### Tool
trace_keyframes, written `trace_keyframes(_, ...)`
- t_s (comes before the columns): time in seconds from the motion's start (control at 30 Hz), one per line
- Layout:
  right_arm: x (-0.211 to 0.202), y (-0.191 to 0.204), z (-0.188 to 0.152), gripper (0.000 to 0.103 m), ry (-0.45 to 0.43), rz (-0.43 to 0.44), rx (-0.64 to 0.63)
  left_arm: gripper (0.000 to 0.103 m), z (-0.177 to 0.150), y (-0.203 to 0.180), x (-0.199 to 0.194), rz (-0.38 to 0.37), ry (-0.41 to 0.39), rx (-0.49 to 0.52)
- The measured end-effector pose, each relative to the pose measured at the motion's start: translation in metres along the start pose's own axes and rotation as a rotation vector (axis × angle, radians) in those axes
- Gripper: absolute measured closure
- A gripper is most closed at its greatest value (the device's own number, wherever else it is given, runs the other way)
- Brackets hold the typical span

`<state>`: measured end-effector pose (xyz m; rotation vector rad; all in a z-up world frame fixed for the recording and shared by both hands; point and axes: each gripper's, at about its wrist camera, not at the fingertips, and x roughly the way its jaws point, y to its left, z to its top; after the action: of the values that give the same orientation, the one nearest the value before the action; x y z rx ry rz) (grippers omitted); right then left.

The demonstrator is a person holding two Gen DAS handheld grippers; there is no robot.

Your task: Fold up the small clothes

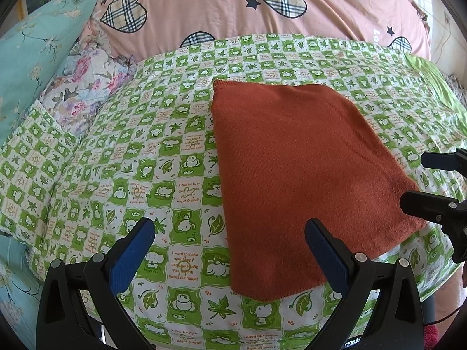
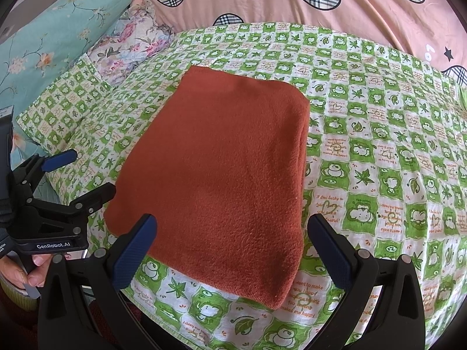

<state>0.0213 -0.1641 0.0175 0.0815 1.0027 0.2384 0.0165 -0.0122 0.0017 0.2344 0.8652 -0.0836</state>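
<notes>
A: Item one, rust-red garment (image 2: 216, 175): we log it lying flat as a neat rectangle on the green checked sheet (image 2: 379, 151), its thick layered edge to our right.

B: Left gripper (image 1: 230, 250): spread, holding nothing. Right gripper (image 2: 233, 245): spread, empty, hovering at the near edge.

A: Step, we judge: folding nearly complete. Next calls for a final half-fold or setting it aside.

Both grippers are black plastic frames with silver screws. The left gripper (image 1: 230, 250) and right gripper (image 2: 232, 248) carry textured blue pads (image 1: 131, 255). White "GenRobot.AI" lettering (image 2: 53, 246) marks one.
</notes>
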Motion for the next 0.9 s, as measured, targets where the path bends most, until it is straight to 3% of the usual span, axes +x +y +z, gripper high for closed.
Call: trace_keyframes(0.9,0.019,-0.018,0.024,0.0,0.008,0.015,0.038,0.001,0.031,0.022,0.027,-0.06,0.024,-0.023)
